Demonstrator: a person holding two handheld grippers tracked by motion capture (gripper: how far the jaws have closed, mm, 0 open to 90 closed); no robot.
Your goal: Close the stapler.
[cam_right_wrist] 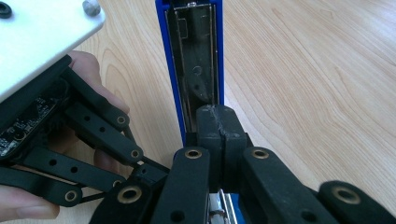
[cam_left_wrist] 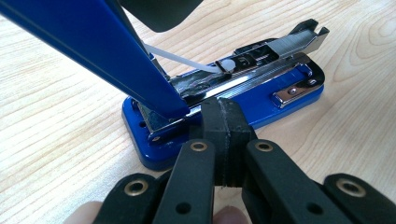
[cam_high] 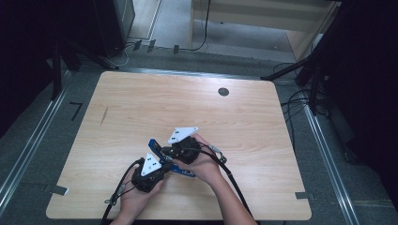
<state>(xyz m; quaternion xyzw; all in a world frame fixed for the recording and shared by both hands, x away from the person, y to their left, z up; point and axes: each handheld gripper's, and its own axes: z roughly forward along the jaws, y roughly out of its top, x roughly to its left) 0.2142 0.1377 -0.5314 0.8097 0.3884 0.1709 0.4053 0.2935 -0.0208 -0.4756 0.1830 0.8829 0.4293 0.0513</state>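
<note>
At the near edge of the desk (cam_high: 141,93), the blue stapler (cam_high: 162,157) lies hinged open, the left gripper (cam_left_wrist: 223,122) with jaws pressed together at its base and the right gripper (cam_right_wrist: 219,126) pinching its raised lid, so loading staples into the exposed channel looks next.

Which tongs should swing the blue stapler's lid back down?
Right, probably. The right tongs already sit against the raised lid. The left tongs rest low on the stapler base and seem better placed to steady it.
</note>
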